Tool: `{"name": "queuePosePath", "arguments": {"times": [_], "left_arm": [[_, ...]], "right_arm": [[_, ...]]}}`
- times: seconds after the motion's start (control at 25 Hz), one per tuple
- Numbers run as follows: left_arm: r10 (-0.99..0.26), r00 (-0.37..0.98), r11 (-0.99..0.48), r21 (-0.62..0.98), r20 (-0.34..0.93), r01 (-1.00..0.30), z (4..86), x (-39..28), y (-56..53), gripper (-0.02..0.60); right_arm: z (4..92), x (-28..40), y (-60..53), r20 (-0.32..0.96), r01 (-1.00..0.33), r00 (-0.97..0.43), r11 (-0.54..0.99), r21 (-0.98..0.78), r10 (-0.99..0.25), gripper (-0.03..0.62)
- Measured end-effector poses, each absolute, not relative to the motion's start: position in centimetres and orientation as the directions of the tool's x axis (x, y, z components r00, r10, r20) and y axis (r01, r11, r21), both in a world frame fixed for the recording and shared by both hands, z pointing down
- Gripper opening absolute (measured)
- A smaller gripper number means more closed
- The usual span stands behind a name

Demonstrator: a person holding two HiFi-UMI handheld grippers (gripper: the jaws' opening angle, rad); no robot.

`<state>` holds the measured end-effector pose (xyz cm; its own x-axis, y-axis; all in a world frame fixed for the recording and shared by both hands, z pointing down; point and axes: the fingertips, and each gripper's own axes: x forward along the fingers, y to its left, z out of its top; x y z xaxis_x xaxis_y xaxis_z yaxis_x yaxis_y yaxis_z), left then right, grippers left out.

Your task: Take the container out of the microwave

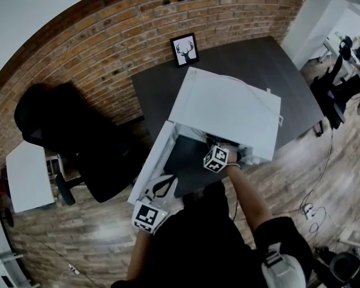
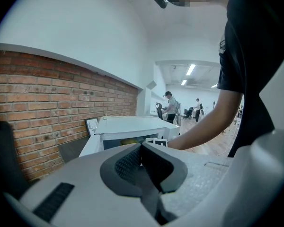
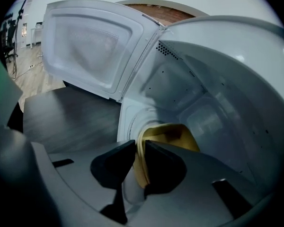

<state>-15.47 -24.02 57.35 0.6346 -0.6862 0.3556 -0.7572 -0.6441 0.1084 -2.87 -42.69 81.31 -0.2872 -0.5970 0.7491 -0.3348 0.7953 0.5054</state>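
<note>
The yellow container (image 3: 173,134) sits low inside the microwave (image 1: 228,110), on the floor of the white cavity and close to its front opening. Your right gripper (image 3: 141,148) is clamped on the container's near wall, with one jaw outside it and the other inside the cup. From the head view you cannot see the container at all. Your right hand and the microwave's top hide it.

The door (image 3: 94,46) is swung wide open on your left and leaves the opening free. The cavity's side walls and roof close in around the gripper.

Your left gripper (image 2: 141,148) is held out near the door's free edge, its jaws together with nothing between them. Whether it touches the door cannot be told. Your right forearm (image 2: 203,126) crosses in front of it toward the opening.

The microwave stands at the near edge of a dark table (image 1: 270,71). A framed deer picture (image 1: 185,50) stands at the table's far edge, against the brick wall (image 1: 108,41). A black chair (image 1: 66,131) stands to the left of the table, well apart from the door. Two people (image 2: 170,105) stand far down the room.
</note>
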Motion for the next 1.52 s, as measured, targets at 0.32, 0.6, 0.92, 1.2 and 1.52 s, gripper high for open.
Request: {"name": "queuePosePath", "arguments": {"times": [0.32, 0.6, 0.92, 1.2, 1.52], "left_arm": [[-0.682, 0.643, -0.655, 0.100, 0.347, -0.749, 57.0, -15.3, -23.8, 0.003], [-0.676, 0.653, -0.666, 0.096, 0.343, -0.740, 56.9, -15.2, -23.4, 0.003], [-0.668, 0.666, -0.682, 0.087, 0.332, -0.727, 56.4, -15.0, -22.7, 0.003], [-0.657, 0.681, -0.696, 0.088, 0.322, -0.713, 56.4, -14.8, -21.7, 0.003], [-0.639, 0.703, -0.715, 0.097, 0.314, -0.693, 56.7, -14.1, -20.7, 0.003]], "right_arm": [[80.9, -3.1, -41.8, 0.757, -0.342, -0.303, 0.807, 0.481, -0.579, 0.037], [80.9, -3.3, -40.5, 0.760, -0.335, -0.313, 0.815, 0.473, -0.570, 0.034], [80.7, -3.4, -38.8, 0.760, -0.332, -0.317, 0.817, 0.471, -0.567, 0.035], [80.1, -3.0, -37.6, 0.755, -0.337, -0.306, 0.808, 0.484, -0.580, 0.038], [79.8, -2.7, -35.0, 0.760, -0.326, -0.314, 0.816, 0.477, -0.570, 0.041]]}}
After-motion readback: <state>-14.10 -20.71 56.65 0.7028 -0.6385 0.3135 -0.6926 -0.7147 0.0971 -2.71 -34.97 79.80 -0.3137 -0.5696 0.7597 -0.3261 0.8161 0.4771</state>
